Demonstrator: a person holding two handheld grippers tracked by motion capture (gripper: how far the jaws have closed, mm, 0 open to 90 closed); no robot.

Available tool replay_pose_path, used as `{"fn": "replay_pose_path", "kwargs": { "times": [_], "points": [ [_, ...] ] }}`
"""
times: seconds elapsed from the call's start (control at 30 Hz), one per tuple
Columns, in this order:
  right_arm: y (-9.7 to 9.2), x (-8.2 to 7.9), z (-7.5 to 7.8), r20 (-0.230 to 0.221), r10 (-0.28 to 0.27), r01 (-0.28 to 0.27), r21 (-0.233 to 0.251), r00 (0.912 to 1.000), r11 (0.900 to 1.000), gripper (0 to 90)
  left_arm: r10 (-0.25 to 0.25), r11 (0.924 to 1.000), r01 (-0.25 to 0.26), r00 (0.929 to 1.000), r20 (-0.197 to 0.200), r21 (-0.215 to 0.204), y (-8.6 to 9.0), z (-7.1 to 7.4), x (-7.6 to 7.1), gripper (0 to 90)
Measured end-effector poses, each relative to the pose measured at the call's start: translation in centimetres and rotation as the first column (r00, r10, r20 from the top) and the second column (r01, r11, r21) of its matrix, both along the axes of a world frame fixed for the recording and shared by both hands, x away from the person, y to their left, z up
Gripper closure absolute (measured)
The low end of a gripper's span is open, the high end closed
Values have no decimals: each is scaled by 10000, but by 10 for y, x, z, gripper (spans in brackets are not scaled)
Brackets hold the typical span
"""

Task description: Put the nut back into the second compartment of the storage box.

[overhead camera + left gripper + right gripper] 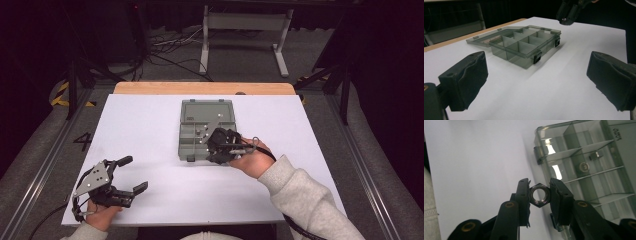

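The right claw [539, 195] is pinching a steel hex nut [539, 195] between its two pads, the nut's bore facing the camera and two opposite flats pressed by the pads; that is the right hold, since flats give the pads a seat while corners would let it roll; the nut looks small, stiff and light for the grip, but smooth metal, so likely to slip if the squeeze slackens. Beyond and to the right of this claw lies the open compartment box [584, 167], translucent grey plastic, thin-walled and probably easy to shove across the white worktop [150, 125]; two further metal pieces [590, 161] sit in its cells. The left claw [131, 175] rests spread wide and empty, the box well ahead of it.
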State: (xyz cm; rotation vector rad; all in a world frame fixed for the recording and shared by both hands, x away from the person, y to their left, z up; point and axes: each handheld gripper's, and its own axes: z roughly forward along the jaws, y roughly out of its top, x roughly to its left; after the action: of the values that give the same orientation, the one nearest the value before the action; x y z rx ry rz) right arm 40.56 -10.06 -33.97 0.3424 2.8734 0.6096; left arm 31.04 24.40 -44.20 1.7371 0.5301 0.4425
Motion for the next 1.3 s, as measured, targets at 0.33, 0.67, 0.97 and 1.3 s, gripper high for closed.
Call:
{"fn": "replay_pose_path", "kwargs": {
  "times": [0.33, 0.67, 0.97, 1.3],
  "points": [
    [1, 30, 12, 230, -560, 549, 454, 9982, 9975, 700, 12, 10000, -12, 10000, -19, -58, 0, -1, 0, 42],
    [10, 64, 15, 480, -1093, 1053, 784, 9929, 9913, 699, 12, 10000, -12, 10000, -1, -13, 0, -1, -1, 42],
    [20, 91, 17, 718, -1558, 1510, 680, 9852, 9862, 699, 16, 10000, -16, 10000, 9, 76, 2, 0, -1, 42],
    [27, 112, 3, 616, -1770, 1712, 904, 9823, 9811, 698, 40, 10000, -40, 10000, 4, 29, 2, 0, -1, 42]
  ]
}}
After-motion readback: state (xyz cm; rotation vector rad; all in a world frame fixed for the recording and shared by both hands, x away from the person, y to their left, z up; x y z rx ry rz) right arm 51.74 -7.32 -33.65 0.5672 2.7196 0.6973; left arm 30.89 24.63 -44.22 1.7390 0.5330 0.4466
